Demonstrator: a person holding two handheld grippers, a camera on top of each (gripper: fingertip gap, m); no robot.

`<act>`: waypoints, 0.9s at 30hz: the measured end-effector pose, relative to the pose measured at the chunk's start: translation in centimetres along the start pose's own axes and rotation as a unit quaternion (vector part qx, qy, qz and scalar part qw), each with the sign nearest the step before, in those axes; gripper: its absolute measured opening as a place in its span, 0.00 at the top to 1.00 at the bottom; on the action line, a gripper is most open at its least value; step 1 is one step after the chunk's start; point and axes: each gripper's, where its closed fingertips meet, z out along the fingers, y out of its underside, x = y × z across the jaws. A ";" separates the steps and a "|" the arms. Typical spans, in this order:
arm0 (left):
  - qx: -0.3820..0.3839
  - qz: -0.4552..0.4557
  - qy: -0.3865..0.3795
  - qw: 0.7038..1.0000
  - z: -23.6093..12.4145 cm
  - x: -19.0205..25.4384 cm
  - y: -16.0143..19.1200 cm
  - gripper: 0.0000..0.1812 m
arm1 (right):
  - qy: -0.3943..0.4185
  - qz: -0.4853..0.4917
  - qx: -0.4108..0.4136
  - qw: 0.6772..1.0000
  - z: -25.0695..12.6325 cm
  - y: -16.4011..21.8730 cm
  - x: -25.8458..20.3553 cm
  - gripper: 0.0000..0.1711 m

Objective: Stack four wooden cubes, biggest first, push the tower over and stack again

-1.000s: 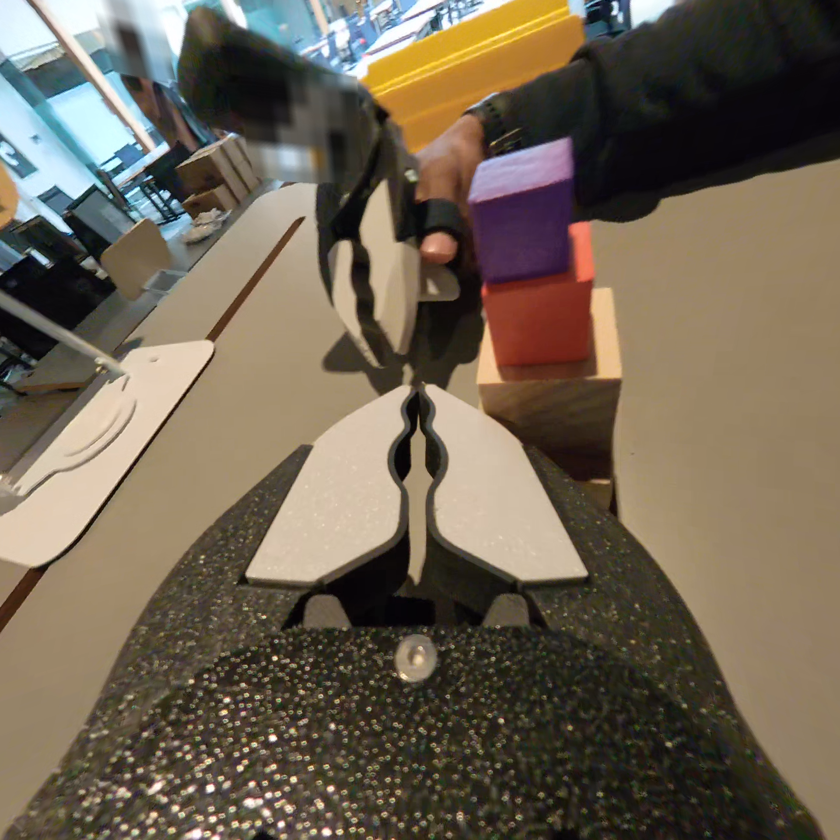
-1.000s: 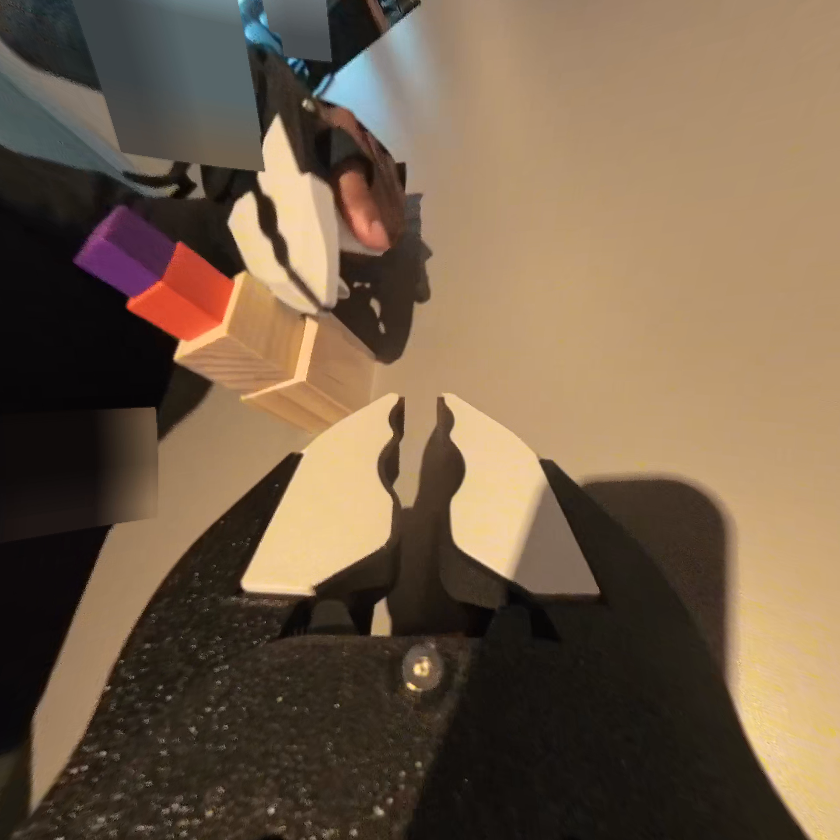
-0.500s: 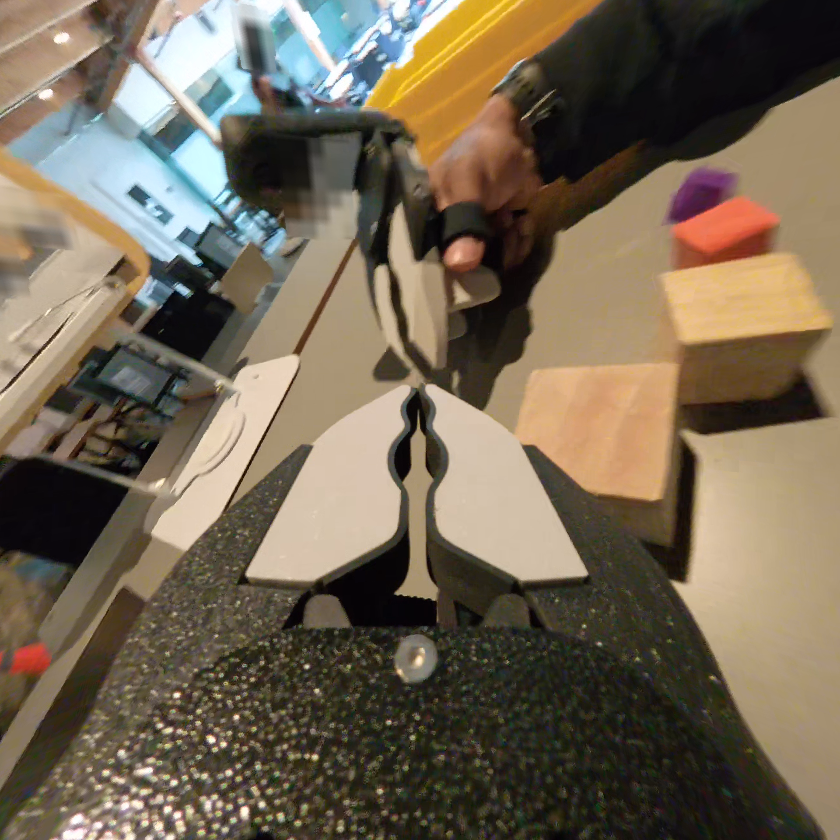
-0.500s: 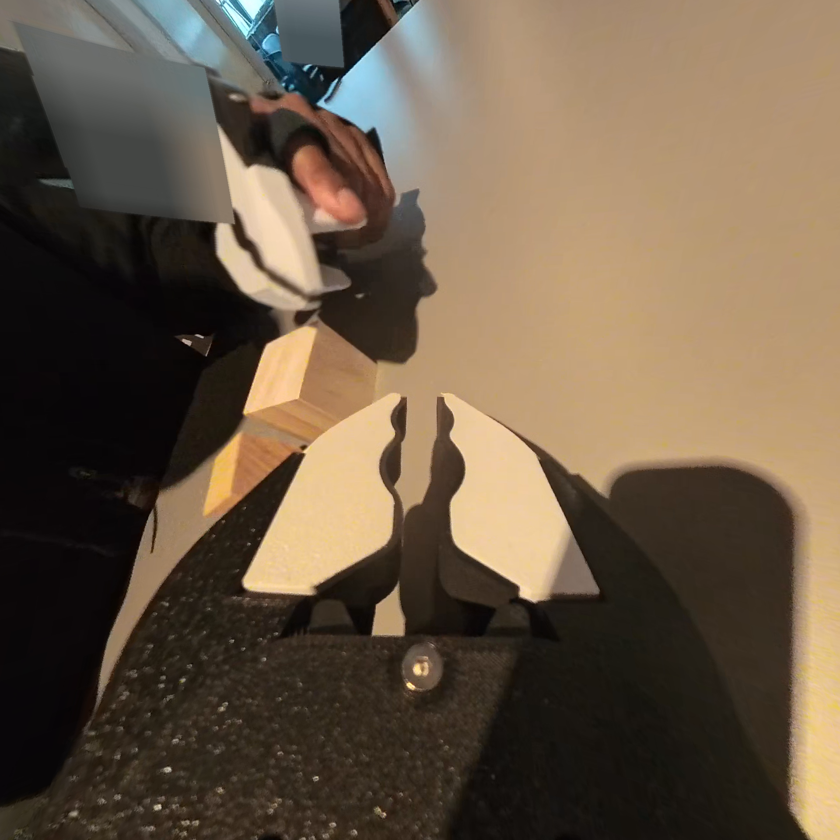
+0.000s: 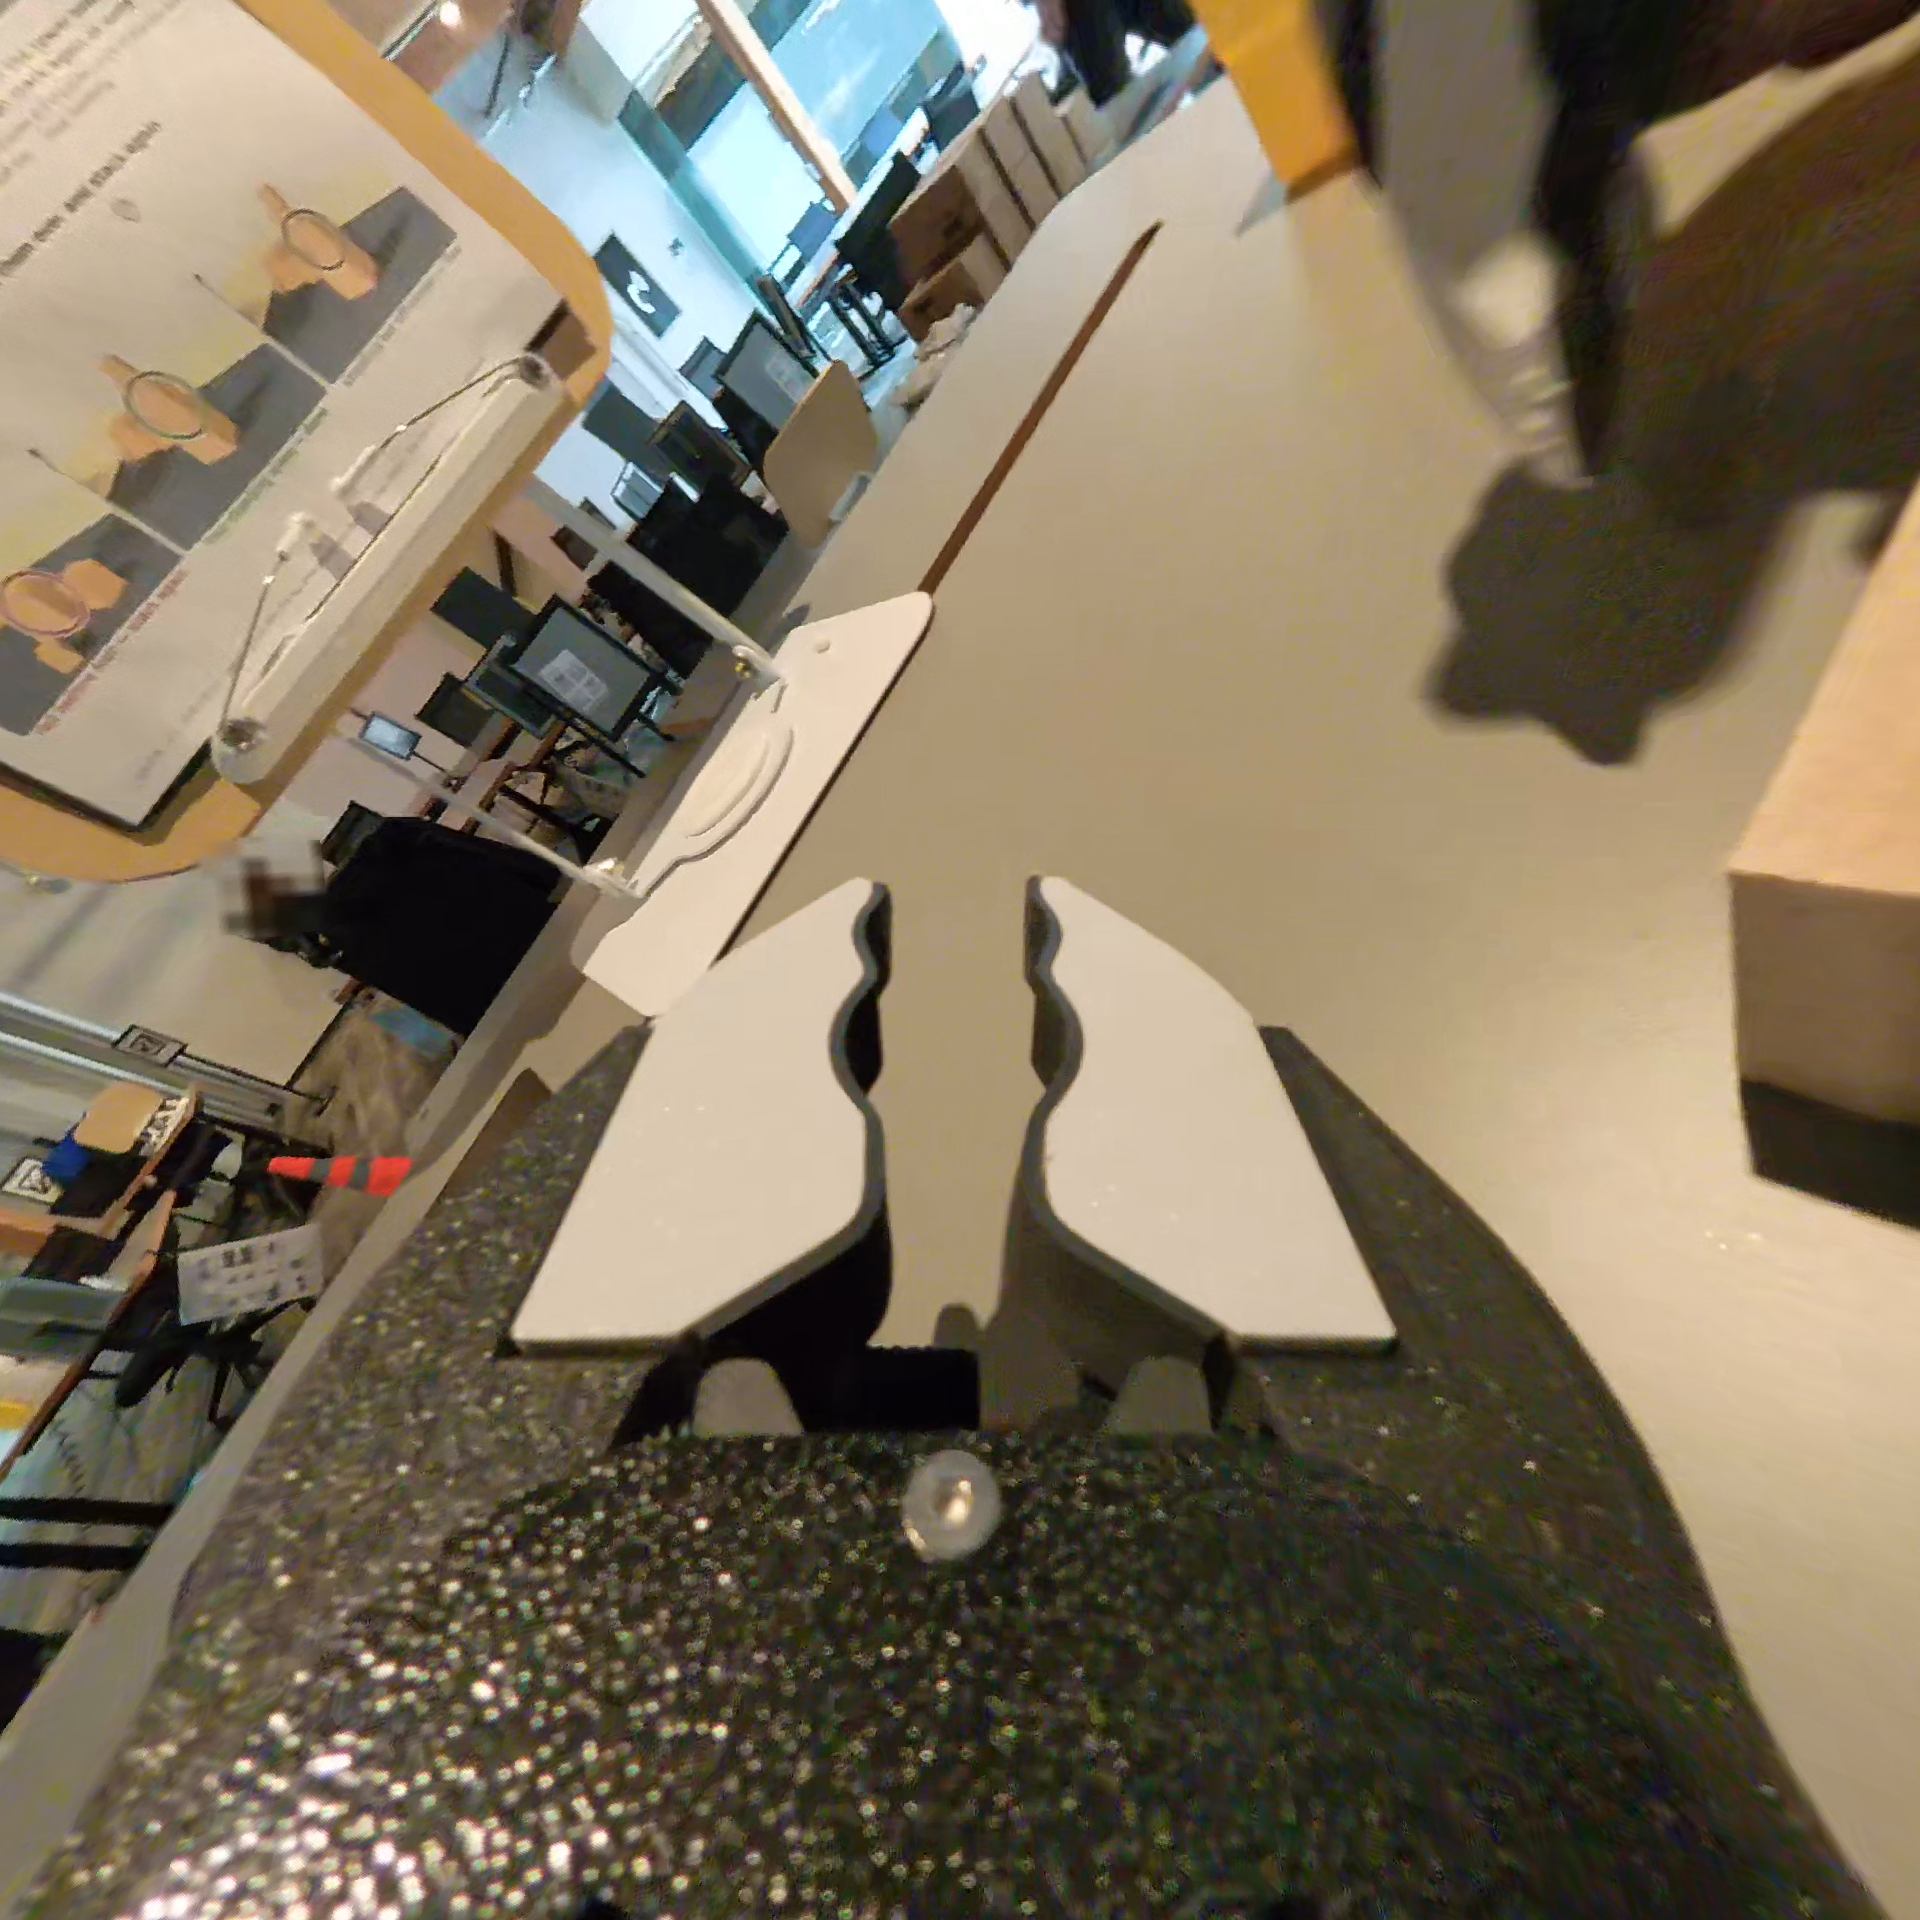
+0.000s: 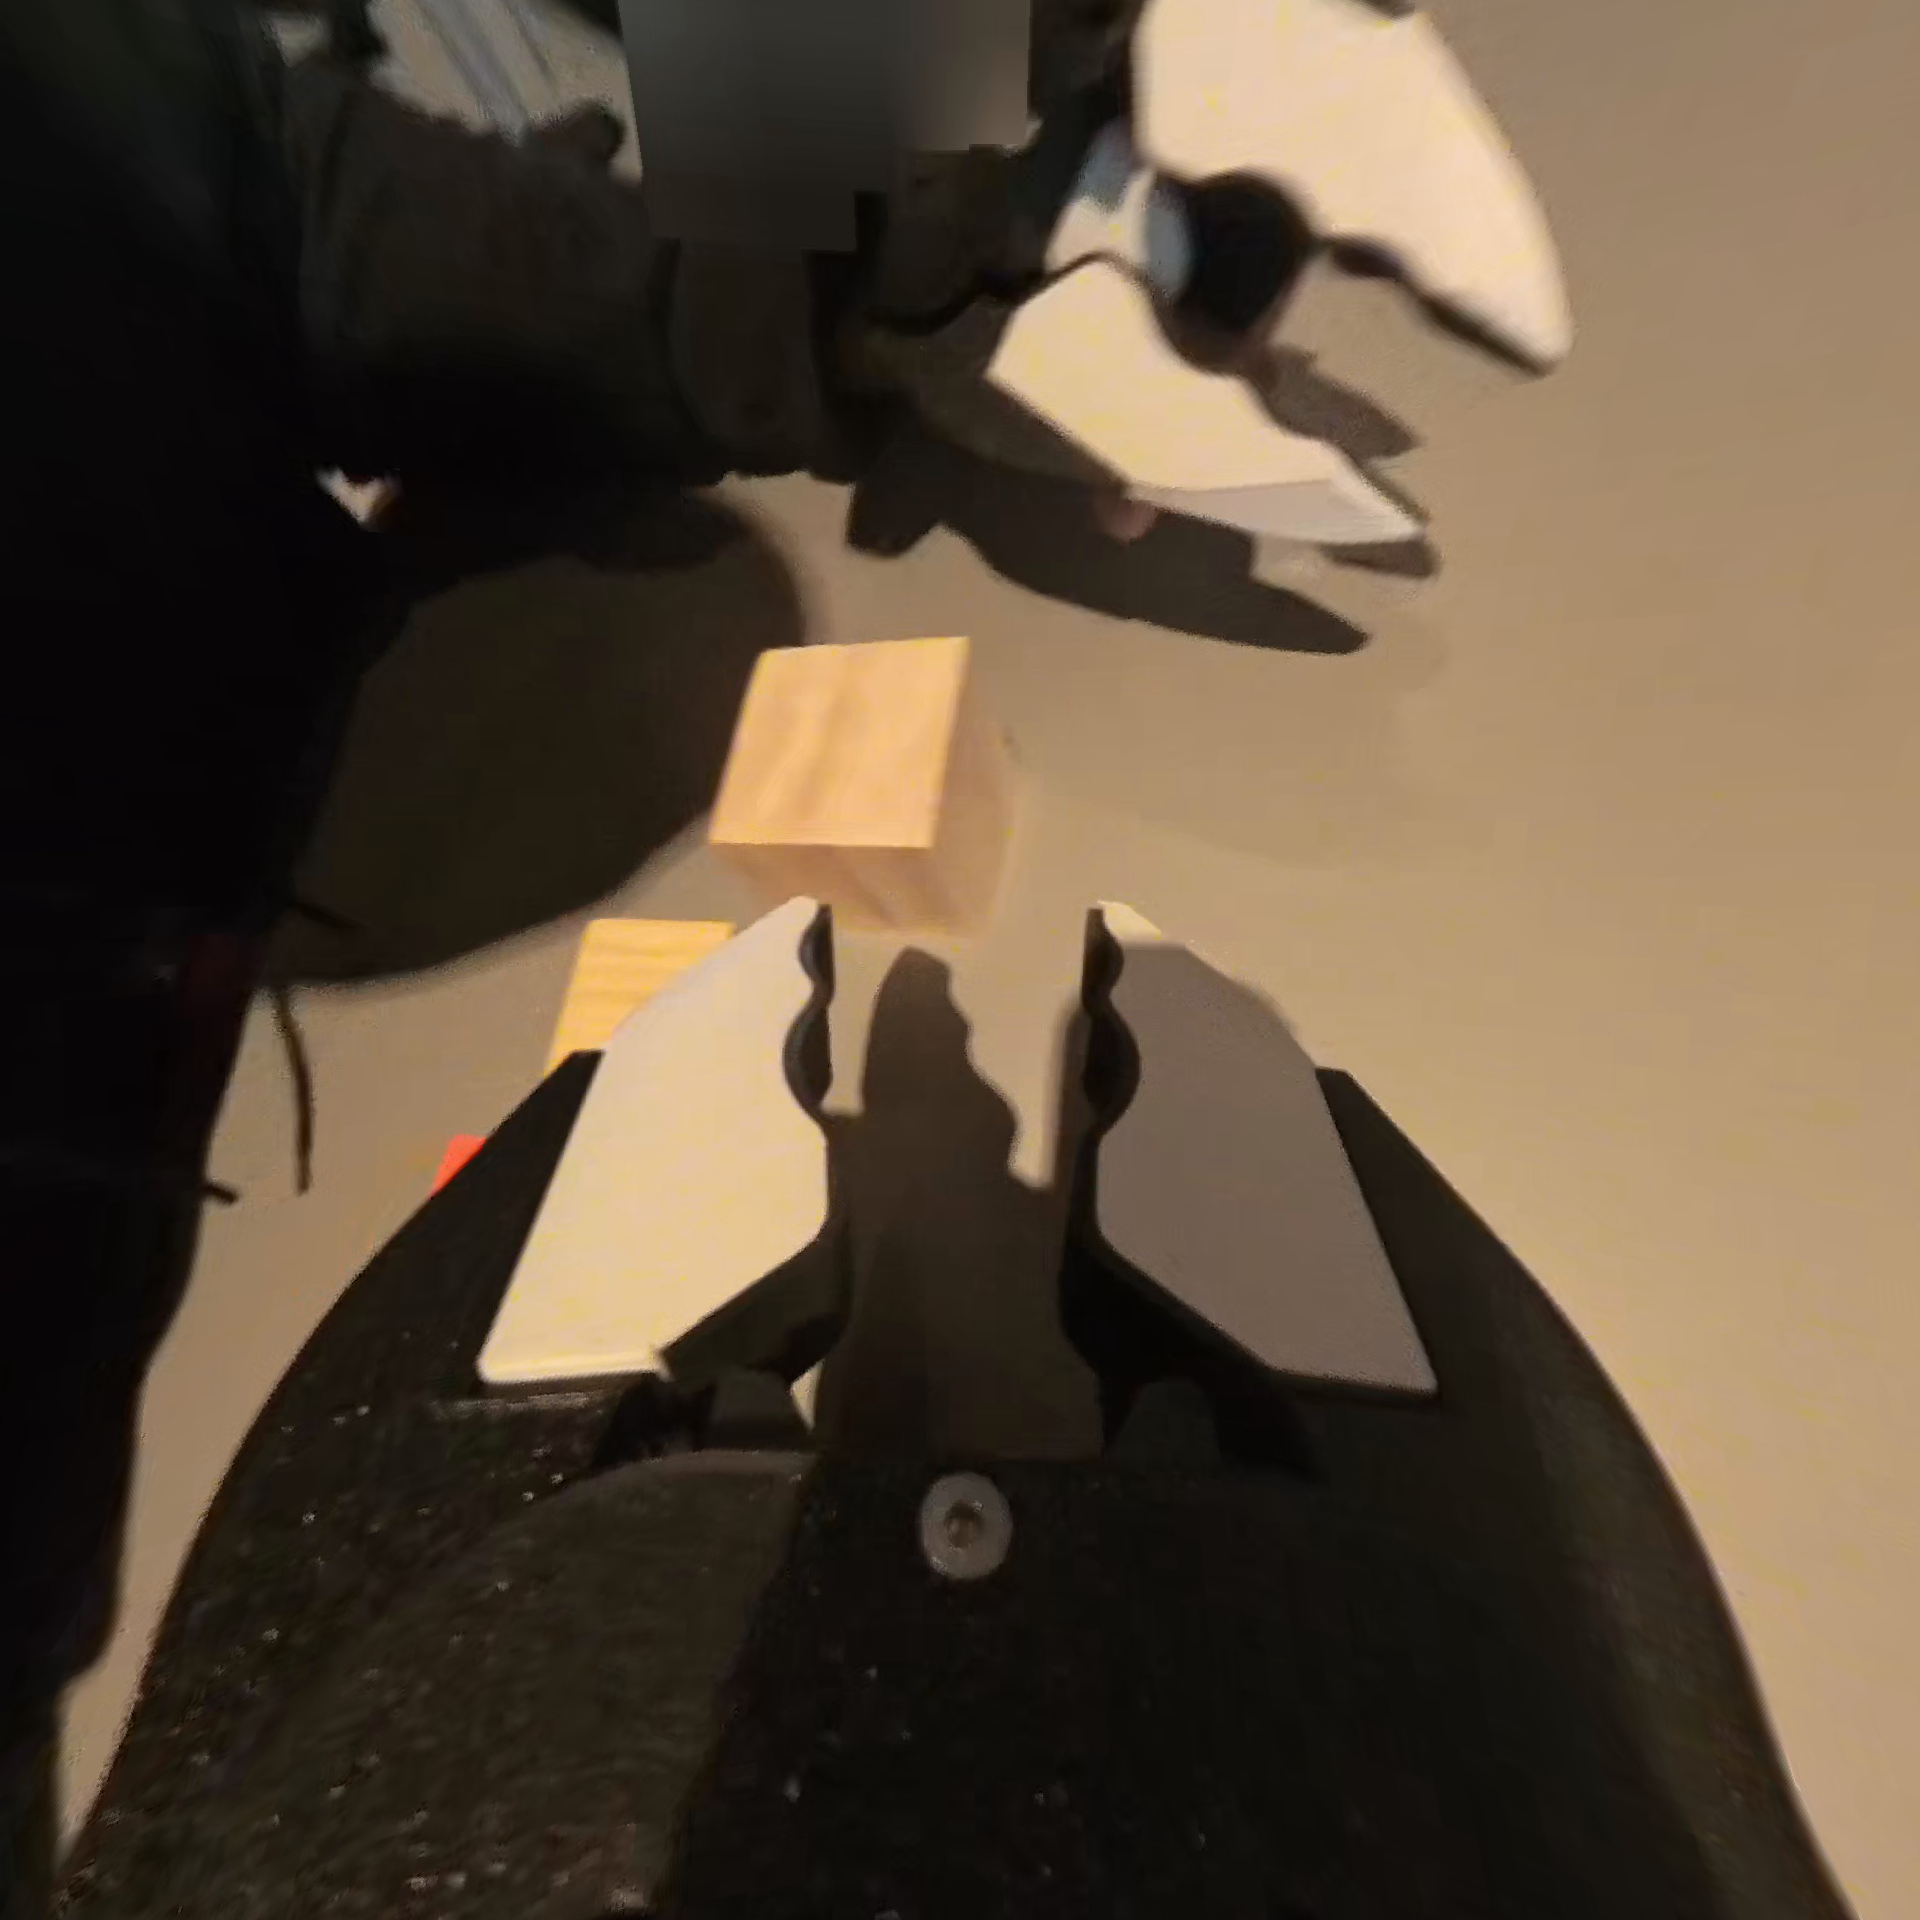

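Note:
The cubes lie apart on the beige table. In the right wrist view a plain wooden cube (image 6: 862, 769) sits just ahead of my right gripper (image 6: 961, 920), which is open and empty. A second wooden cube (image 6: 634, 977) is partly hidden behind its left finger, and a sliver of the red cube (image 6: 462, 1158) shows beside it. The purple cube is out of view. My left gripper (image 5: 956, 899) is open and empty over bare table, with a wooden cube (image 5: 1829, 914) at its right. It also shows in the right wrist view (image 6: 1475, 431), beyond the cubes.
A white flat base plate (image 5: 769, 769) lies near the table's left edge, with a clipboard of pictures (image 5: 260, 416) standing above it. The right gripper (image 5: 1496, 343) appears blurred at the upper right. A person's dark sleeve (image 6: 312, 312) fills the left of the right wrist view. The plain wooden cube (image 6: 862, 769) is about 4 cm from my right fingertips and 12 cm from my left.
The four-cube tower has fallen and the cubes lie scattered. Both grippers went from shut to open. The left gripper swung away to the left of the cubes.

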 end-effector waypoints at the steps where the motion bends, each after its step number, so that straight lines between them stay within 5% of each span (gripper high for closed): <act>1: 0.004 -0.012 -0.006 1.000 -0.1 -0.4 -0.1 0.86 | 0.006 -0.019 -0.022 1.000 -0.1 -0.2 -1.1 0.71; 11: 0.010 -0.047 -0.034 0.998 0.0 -2.2 0.3 0.85 | 0.039 -0.088 -0.248 0.964 1.2 3.2 -7.8 0.59; 16: -0.002 -0.037 -0.033 0.999 0.2 -2.1 0.5 0.86 | 0.075 -0.069 -0.304 0.947 3.3 5.3 -6.6 0.73; 21: -0.021 -0.025 -0.035 0.999 0.6 -1.9 0.9 0.86 | 0.059 -0.064 -0.320 0.943 1.5 5.0 -6.7 0.74; 27: -0.047 -0.009 -0.036 0.998 1.1 -1.7 1.5 0.86 | 0.140 -0.066 -0.234 0.960 -1.5 -1.9 -5.2 0.74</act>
